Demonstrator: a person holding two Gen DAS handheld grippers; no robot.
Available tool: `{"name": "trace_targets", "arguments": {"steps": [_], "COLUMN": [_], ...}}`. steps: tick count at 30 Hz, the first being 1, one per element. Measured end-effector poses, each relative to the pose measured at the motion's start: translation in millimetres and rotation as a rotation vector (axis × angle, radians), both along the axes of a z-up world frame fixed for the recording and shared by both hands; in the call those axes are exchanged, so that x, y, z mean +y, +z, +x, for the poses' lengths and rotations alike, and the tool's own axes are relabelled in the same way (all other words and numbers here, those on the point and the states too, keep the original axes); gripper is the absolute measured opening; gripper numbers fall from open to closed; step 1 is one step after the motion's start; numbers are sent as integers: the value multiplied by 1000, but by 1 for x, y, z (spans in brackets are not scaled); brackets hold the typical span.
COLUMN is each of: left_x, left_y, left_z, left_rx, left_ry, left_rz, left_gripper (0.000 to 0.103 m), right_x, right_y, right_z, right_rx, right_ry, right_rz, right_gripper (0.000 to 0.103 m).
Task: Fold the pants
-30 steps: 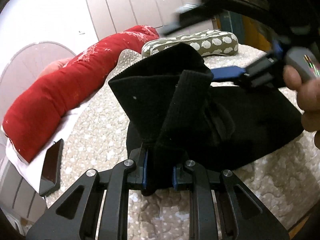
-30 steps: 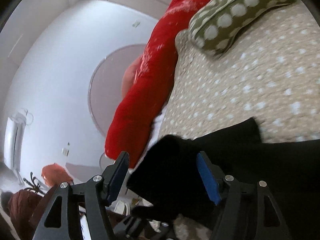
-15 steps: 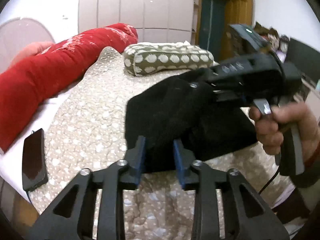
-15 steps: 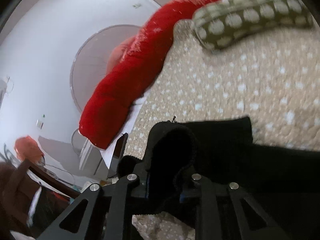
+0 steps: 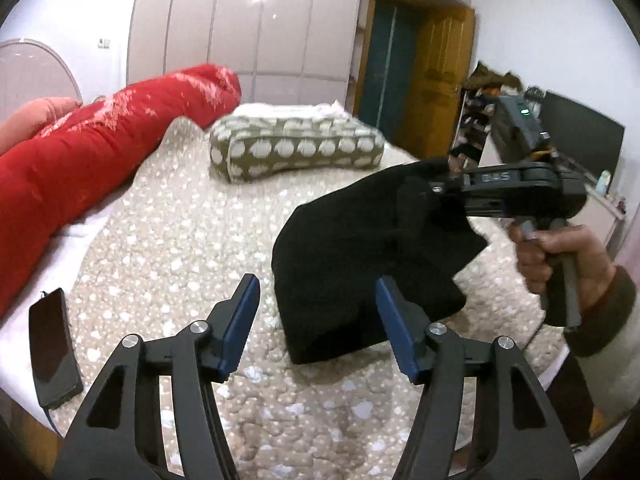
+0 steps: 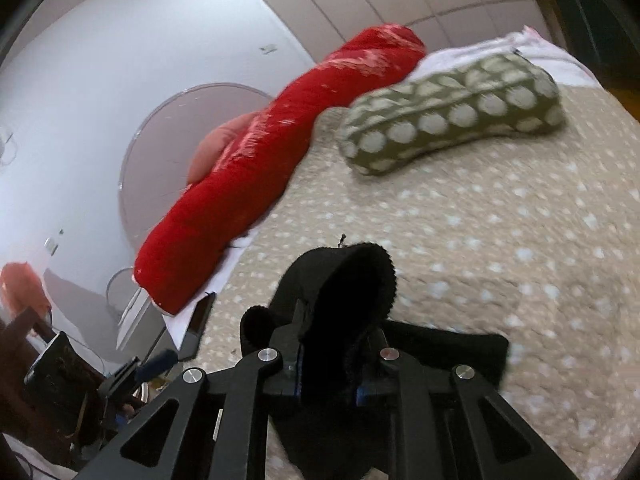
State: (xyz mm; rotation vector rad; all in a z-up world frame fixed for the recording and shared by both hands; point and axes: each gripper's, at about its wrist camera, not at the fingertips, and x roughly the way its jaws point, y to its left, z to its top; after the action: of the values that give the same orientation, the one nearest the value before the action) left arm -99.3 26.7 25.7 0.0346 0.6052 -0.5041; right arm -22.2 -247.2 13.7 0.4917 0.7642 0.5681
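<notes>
The black pants (image 5: 360, 248) hang bunched over the beige bedspread (image 5: 180, 240), their lower part still resting on it. My left gripper (image 5: 318, 320) is open and its jaws are still opening. Its blue pads (image 5: 240, 320) stand clear of the cloth, which lies just beyond the fingertips. My right gripper (image 5: 436, 190), held by a hand (image 5: 560, 248), pinches the raised upper edge of the pants. In the right wrist view the right gripper (image 6: 328, 364) is closing tight on a thick fold of the pants (image 6: 344, 288) that curls up over its fingers.
A long red bolster (image 5: 80, 168) lies along the bed's left side. A green pillow with white dots (image 5: 296, 148) sits at the far end. A dark phone (image 5: 52, 348) rests at the near left edge. Wardrobe doors, a wooden door and a dark screen stand behind.
My left gripper has let go of the pants, opened and risen. My right gripper has shut on the bunched edge and lifted it off to the right.
</notes>
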Motion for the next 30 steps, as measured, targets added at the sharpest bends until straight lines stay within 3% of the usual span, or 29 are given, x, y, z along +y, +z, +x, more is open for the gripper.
{"name": "trace_targets", "arguments": {"steps": [3, 6, 11, 15, 19, 24, 30], "left_x": [-17, -26, -38, -52, -62, -62, -62], "left_y": [-15, -28, -38, -46, -56, -60, -60], "left_z": [19, 38, 63, 70, 72, 75, 73], "left_rx": [52, 108, 156, 171, 186, 207, 203], "left_ry": [29, 66, 100, 103, 89, 94, 94], "left_rz": [53, 81, 88, 123, 142, 119, 128], "left_gripper": [60, 60, 60, 60, 61, 61, 62], "right_x": [-5, -12, -16, -26, -39, -13, 10], "right_y": [-21, -37, -26, -36, -13, 9, -23], "right_z": [5, 5, -7, 3, -14, -16, -51], "right_rx": [63, 108, 58, 120, 45, -29, 41], "right_ry": [-61, -83, -78, -211, -279, -110, -46], "right_rz": [-114, -109, -138, -253, -250, -230, -370], "right_gripper": [16, 16, 16, 30, 32, 32, 32]}}
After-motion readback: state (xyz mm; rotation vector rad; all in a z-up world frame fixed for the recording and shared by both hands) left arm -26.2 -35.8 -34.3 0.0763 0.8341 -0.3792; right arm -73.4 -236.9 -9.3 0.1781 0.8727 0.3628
